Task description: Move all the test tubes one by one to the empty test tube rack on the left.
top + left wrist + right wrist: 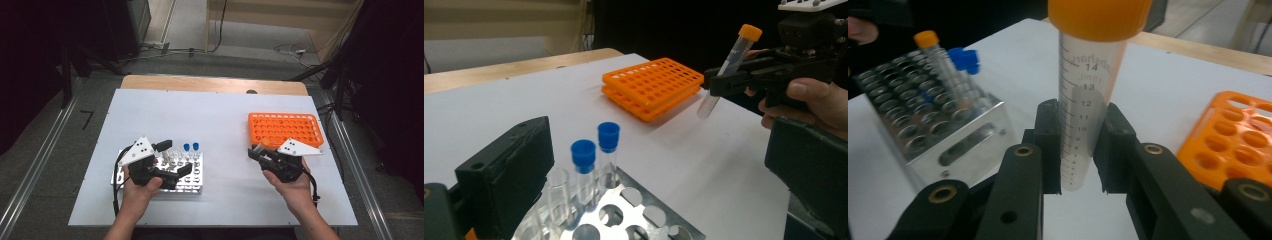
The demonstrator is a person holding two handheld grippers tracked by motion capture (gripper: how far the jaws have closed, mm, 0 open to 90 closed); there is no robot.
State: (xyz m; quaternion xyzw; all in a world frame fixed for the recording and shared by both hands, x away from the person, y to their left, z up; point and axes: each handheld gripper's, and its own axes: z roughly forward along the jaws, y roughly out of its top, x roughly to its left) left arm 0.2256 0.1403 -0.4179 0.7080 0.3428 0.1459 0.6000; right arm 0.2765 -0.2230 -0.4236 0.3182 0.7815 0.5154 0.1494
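Note:
My right gripper is shut on a clear graduated tube with an orange cap. It holds the tube upright above the white table, just in front of the orange rack. The left gripper view shows that tube tilted in the right gripper, off the table. My left gripper hovers over the metal rack, its jaws wide apart with nothing between them. Two blue-capped tubes stand at the rack's far edge. Another orange-capped tube stands in the metal rack.
The orange rack lies flat at the right rear of the white table top, its holes bare. Several clear uncapped tubes stand in the metal rack. A wooden edge runs along the back.

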